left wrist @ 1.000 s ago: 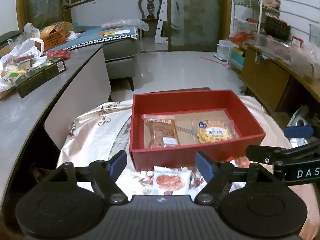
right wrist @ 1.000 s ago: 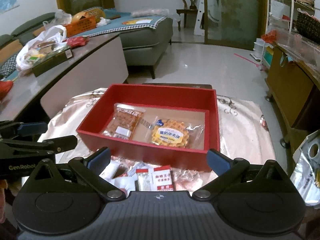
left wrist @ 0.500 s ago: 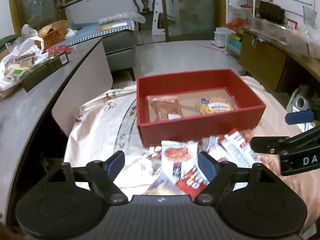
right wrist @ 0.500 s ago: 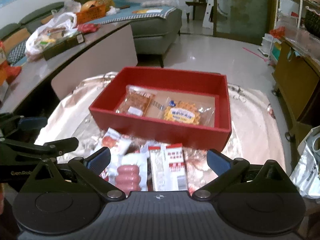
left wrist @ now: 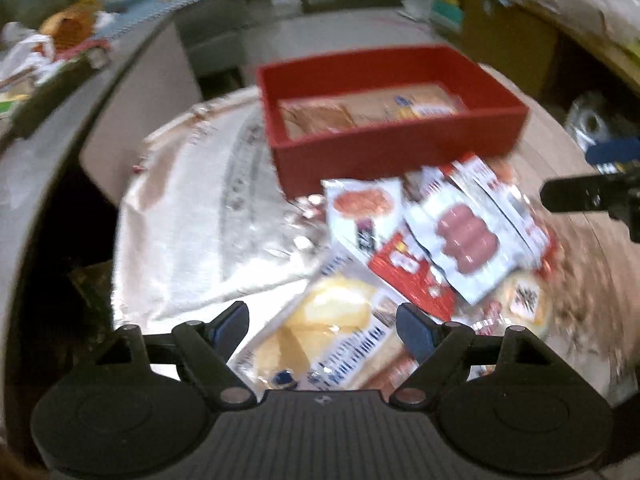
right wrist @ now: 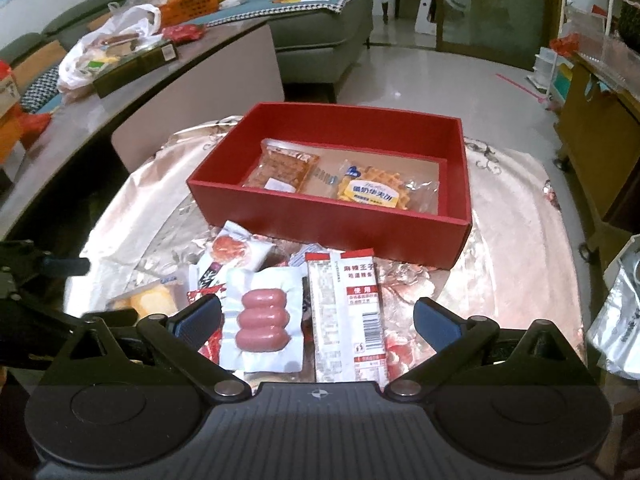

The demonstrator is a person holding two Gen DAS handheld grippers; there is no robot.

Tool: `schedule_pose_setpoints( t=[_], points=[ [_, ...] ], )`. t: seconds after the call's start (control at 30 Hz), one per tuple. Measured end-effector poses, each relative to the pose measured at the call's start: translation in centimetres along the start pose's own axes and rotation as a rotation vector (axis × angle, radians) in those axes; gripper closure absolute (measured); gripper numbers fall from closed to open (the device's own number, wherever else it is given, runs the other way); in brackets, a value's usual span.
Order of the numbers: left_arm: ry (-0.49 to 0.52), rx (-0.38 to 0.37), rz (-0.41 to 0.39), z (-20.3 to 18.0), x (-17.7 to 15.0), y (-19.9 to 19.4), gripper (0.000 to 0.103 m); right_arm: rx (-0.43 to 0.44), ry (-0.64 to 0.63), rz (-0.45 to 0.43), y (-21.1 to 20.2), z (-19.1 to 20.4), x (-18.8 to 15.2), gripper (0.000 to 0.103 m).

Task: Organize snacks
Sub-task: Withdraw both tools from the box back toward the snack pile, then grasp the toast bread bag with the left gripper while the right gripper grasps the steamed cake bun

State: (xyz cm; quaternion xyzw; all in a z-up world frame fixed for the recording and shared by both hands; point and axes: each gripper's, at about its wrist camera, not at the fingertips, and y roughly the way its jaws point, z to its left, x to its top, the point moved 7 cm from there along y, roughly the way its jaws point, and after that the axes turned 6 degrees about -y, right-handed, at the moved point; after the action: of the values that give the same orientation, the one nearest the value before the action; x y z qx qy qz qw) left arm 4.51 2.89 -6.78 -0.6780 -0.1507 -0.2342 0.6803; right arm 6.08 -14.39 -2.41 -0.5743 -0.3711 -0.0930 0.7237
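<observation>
The left wrist view, blurred, shows a yellow cake packet (left wrist: 320, 332) lying between the wide-spread fingers of the left gripper (left wrist: 322, 322); the right wrist view mostly hides that packet. The right gripper (right wrist: 316, 318), fingers wide and holding nothing, hovers over a sausage pack (right wrist: 262, 320) and a striped sachet (right wrist: 348, 316). Farther off, the red box (right wrist: 320, 216) holds a waffle packet (right wrist: 372, 192) on the foil-covered table (right wrist: 500, 240). A sofa (right wrist: 320, 20) stands at the far side.
</observation>
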Motion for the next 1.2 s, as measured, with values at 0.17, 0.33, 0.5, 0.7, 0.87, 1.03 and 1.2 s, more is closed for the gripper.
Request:
schedule_pose_setpoints(
  t=[0.17,0.33,0.5,0.7,0.87,1.03,1.2],
  points=[
    [0.216,0.007,0.045,-1.6,-0.7,1.1,0.028,0.011,-0.004,0.018,0.0,0.1,-0.6,0.0],
    [0.346,0.024,0.052,-1.6,-0.7,2.3,0.028,0.008,0.003,0.051,0.6,-0.2,-1.0,0.0],
    [0.386,-0.039,0.102,-1.6,-0.5,4.1,0.028,0.014,0.006,0.077,1.3,0.0,-1.2,0.0],
    [0.373,-0.134,0.148,-1.8,-0.7,5.0,0.024,0.029,0.004,0.105,2.1,0.4,-1.3,0.0],
    [0.453,-0.126,0.164,-2.7,-1.8,5.5,0.021,0.035,0.001,0.128,2.5,0.5,-1.6,0.0],
    [0.483,-0.084,0.174,-2.9,-2.3,6.0,0.023,0.03,0.0,0.156,2.8,0.6,-2.4,0.0],
    [0.406,-0.041,0.199,-2.2,-2.5,5.6,0.028,0.025,0.024,0.209,2.8,0.8,-5.6,0.0]
  ],
)
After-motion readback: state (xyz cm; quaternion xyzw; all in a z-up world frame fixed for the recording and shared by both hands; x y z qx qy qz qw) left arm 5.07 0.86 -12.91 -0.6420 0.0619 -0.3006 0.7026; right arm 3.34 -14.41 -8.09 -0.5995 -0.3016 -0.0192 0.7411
